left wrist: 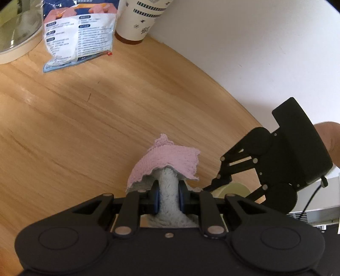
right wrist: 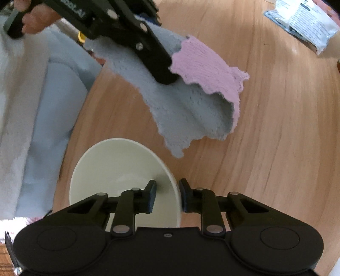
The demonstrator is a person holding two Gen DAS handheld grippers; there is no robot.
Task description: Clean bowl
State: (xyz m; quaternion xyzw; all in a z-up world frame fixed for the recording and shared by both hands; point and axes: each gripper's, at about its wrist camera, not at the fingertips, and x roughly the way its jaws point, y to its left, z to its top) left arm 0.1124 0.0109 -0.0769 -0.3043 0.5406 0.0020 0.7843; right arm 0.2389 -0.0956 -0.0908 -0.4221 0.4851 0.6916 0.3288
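Observation:
My left gripper is shut on a cloth, pink on one side and grey-blue on the other, bunched between its blue pads. In the right wrist view this cloth hangs from the left gripper above the wooden table, just beyond a pale cream bowl. My right gripper straddles the bowl's right rim, one pad inside and one outside, with a gap showing at the inner pad. In the left wrist view the right gripper reaches down to the bowl at the table's edge.
A printed plastic packet, a paper cup and a round glass-topped dish stand at the far side of the wooden table. The table's curved edge runs to the right. A person's light blue clothing is beside the bowl.

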